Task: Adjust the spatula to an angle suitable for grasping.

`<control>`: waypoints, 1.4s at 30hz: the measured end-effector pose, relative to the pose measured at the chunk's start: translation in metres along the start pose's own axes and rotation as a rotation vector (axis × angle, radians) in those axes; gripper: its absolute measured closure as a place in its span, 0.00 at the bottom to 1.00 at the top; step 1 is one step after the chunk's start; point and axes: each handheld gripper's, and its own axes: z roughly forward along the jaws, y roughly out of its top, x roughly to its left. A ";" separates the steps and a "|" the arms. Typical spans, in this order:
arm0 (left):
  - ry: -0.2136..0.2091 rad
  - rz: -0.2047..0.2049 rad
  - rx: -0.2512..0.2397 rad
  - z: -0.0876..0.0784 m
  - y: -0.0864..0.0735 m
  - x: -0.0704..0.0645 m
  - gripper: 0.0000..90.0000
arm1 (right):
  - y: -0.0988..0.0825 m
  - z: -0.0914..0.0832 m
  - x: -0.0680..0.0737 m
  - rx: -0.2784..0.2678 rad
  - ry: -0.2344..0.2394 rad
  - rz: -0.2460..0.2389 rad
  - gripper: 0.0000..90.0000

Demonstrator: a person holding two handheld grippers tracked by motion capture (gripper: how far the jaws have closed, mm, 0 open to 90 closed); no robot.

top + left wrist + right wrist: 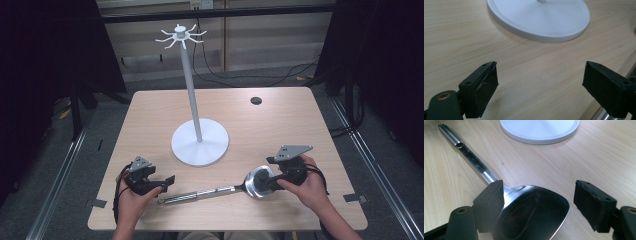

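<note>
Lying on the desk point(150, 115), ladle point(215, 190) bowl between wide right hand-held gripper point(270, 181) jaws, contact unclear, left hand-held gripper point(167, 183) wide, empty, ladle handle cut off beside it.

light: even, bright table | surroundings dark | glare: ladle point(534, 212) | closeups soft

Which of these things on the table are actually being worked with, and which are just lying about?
In use:
- shiny steel ladle
- white hook-topped stand
- left gripper, open by the handle end
- right gripper, open around the bowl

Lying about:
- small black round disc
- black cables on the floor
</note>
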 end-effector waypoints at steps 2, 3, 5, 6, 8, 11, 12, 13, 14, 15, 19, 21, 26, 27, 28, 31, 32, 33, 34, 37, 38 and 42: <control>-0.001 0.005 0.001 0.001 0.001 0.000 0.14 | -0.001 0.000 0.001 0.002 -0.002 -0.002 0.35; -0.005 0.004 -0.001 0.002 0.002 -0.001 0.14 | -0.002 0.000 0.002 0.008 0.005 -0.010 0.35; -0.007 0.003 -0.007 0.003 0.003 -0.001 0.14 | -0.002 0.001 0.005 0.017 0.003 -0.024 0.38; -0.007 0.003 -0.007 0.003 0.003 -0.001 0.14 | -0.002 0.001 0.005 0.017 0.003 -0.024 0.38; -0.005 0.006 -0.006 0.004 0.004 -0.002 0.14 | -0.003 0.004 0.009 0.012 0.020 -0.020 0.47; 0.000 0.005 -0.012 0.004 0.004 -0.002 0.14 | -0.003 0.006 0.012 0.015 0.025 -0.012 0.65; 0.001 0.001 -0.015 0.004 0.004 -0.001 0.14 | -0.004 0.007 0.013 0.020 0.030 -0.007 0.71; 0.000 0.002 -0.014 0.004 0.005 0.000 0.14 | -0.004 0.008 0.014 0.031 0.032 0.001 0.77; 0.000 0.002 -0.014 0.004 0.005 0.000 0.14 | -0.005 0.010 0.015 0.034 0.038 -0.005 0.85; 0.002 -0.001 -0.017 0.004 0.005 0.000 0.14 | -0.005 0.010 0.015 0.034 0.038 -0.005 0.85; 0.002 0.007 -0.017 0.005 0.006 0.000 0.14 | -0.006 0.020 0.024 0.064 0.067 -0.043 0.99; 0.001 0.010 -0.019 0.005 0.006 -0.001 0.14 | -0.005 0.024 0.028 0.081 0.066 -0.060 1.00; 0.002 0.014 -0.021 0.004 0.006 -0.002 0.14 | -0.004 0.037 0.034 0.130 0.074 -0.073 1.00; 0.002 0.016 -0.020 0.003 0.006 -0.002 0.14 | -0.004 0.039 0.033 0.127 0.083 -0.064 1.00; 0.002 0.016 -0.020 0.003 0.006 -0.002 0.14 | -0.004 0.041 0.033 0.128 0.077 -0.062 1.00; 0.010 0.012 -0.022 0.001 0.005 -0.001 0.14 | -0.003 0.044 0.032 0.134 0.065 -0.061 1.00; 0.010 0.012 -0.022 0.001 0.005 -0.001 0.14 | -0.003 0.045 0.032 0.136 0.073 -0.057 1.00; 0.010 0.014 -0.021 0.001 0.005 -0.001 0.14 | -0.003 0.045 0.032 0.136 0.073 -0.057 1.00; 0.011 0.017 -0.023 0.000 0.005 -0.001 0.14 | -0.005 0.048 0.032 0.139 0.075 -0.072 1.00; 0.008 0.016 -0.022 0.001 0.005 -0.003 0.14 | -0.006 0.050 0.033 0.157 0.073 -0.074 1.00; 0.007 0.014 -0.021 0.001 0.005 -0.003 0.14 | -0.007 0.051 0.033 0.188 0.059 -0.088 1.00; 0.006 0.012 -0.021 0.001 0.005 -0.004 0.14 | -0.009 0.050 0.028 0.192 0.048 -0.049 1.00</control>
